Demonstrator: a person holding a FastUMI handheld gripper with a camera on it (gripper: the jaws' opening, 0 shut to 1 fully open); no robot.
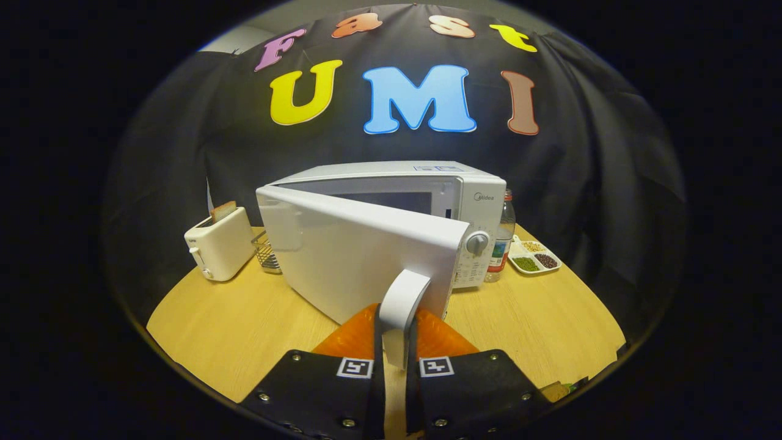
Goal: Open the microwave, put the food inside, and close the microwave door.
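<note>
A round, pale wood-grain desk [244, 330] is seen across the lower half of the frame. At its centre a boxy white microwave [427, 183] with smooth glossy panels is set, its flat door [360, 256] swung partly open toward the camera. The door's curved white handle [400, 305] is pinched between the two fingers of the gripper [396, 360] at bottom centre. Left of the microwave, a rounded cream toaster [220, 244] with a slice in its slot is seen, a small wire basket [267, 250] just beside it. On the right a clear plastic bottle [504, 238] is placed, then a divided tray [534, 255] of grains.
</note>
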